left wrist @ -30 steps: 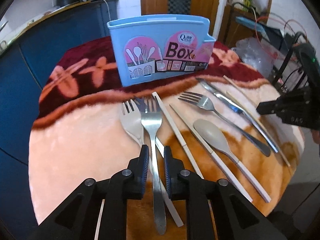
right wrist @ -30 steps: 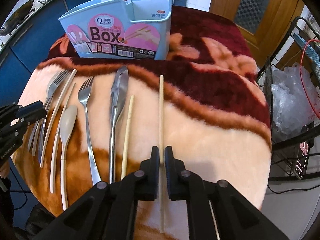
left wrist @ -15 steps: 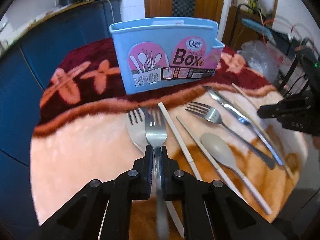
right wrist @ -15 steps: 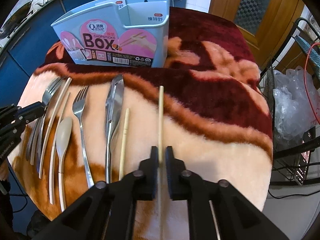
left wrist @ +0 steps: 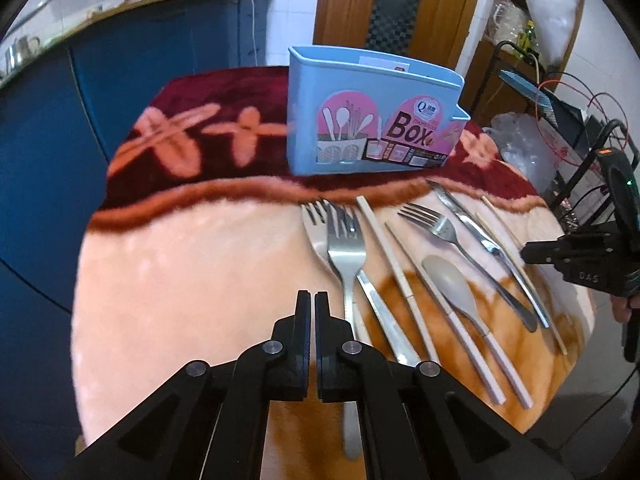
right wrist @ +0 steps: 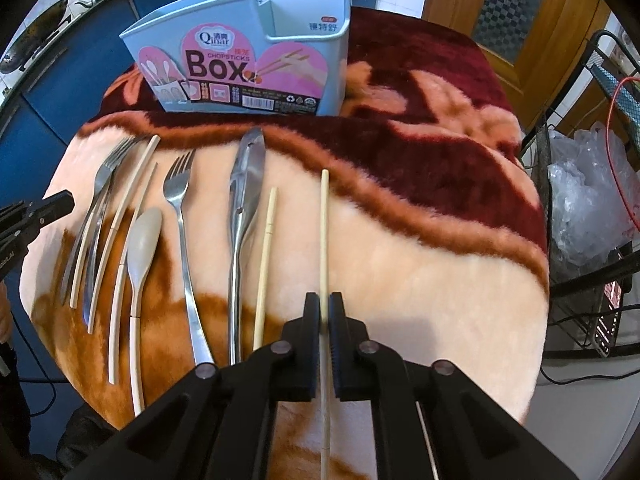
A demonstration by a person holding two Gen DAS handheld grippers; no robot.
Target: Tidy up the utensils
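Observation:
A blue utensil box [left wrist: 372, 120] [right wrist: 256, 48] stands on the blanket-covered table [left wrist: 180, 272]. Before it lie forks, a knife, a beige spoon [left wrist: 452, 280] and chopsticks in a row. My left gripper [left wrist: 312, 308] is shut and empty, just left of the steel fork [left wrist: 346, 256], which lies on the blanket. My right gripper [right wrist: 324, 312] is shut on a wooden chopstick [right wrist: 325, 232] that points toward the box. A second wooden chopstick [right wrist: 266, 256] lies to its left, beside the knife [right wrist: 244, 200].
Blue cabinets [left wrist: 60, 128] stand left of the table. A wire rack with plastic bags [right wrist: 588, 200] stands to the right. A wooden door [left wrist: 380, 4] is behind the box. The table edge runs close below both grippers.
My left gripper closed on the steel fork, then lost it and shifted left; the fork lies on the blanket. My right gripper stays shut on the chopstick and moved slightly toward the box.

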